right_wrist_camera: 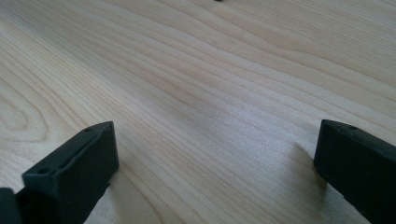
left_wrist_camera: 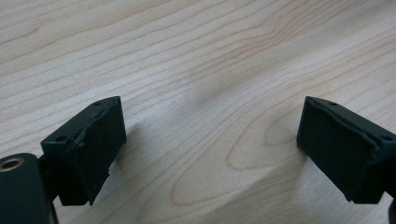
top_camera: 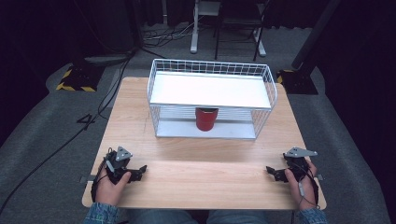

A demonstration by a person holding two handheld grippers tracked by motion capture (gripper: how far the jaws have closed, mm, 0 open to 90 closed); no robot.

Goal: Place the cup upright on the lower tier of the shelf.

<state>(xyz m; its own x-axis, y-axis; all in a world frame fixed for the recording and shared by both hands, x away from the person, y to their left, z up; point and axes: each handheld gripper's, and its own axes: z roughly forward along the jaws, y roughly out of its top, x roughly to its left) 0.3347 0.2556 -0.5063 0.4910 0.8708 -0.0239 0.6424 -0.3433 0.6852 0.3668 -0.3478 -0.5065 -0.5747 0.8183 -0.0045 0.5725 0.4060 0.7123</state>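
Note:
A red cup point(top_camera: 206, 119) stands upright on the lower level of a white wire basket point(top_camera: 211, 67), under its white top shelf, at the far middle of the wooden table point(top_camera: 196, 177). My left gripper point(top_camera: 139, 171) rests low on the table near the front left corner, held in a hand, far from the cup. In the left gripper view its jaws stand apart point(left_wrist_camera: 211, 137) over bare wood with nothing between them. My right gripper point(top_camera: 272, 172) lies near the front right corner, also open point(right_wrist_camera: 215, 161) and empty, its tips pointing inward.
The basket's open front faces the person. Grey floor surrounds the table, with black cables at the left, yellow-black stand feet point(top_camera: 74, 79) at the back left and white desk legs point(top_camera: 195, 28) behind.

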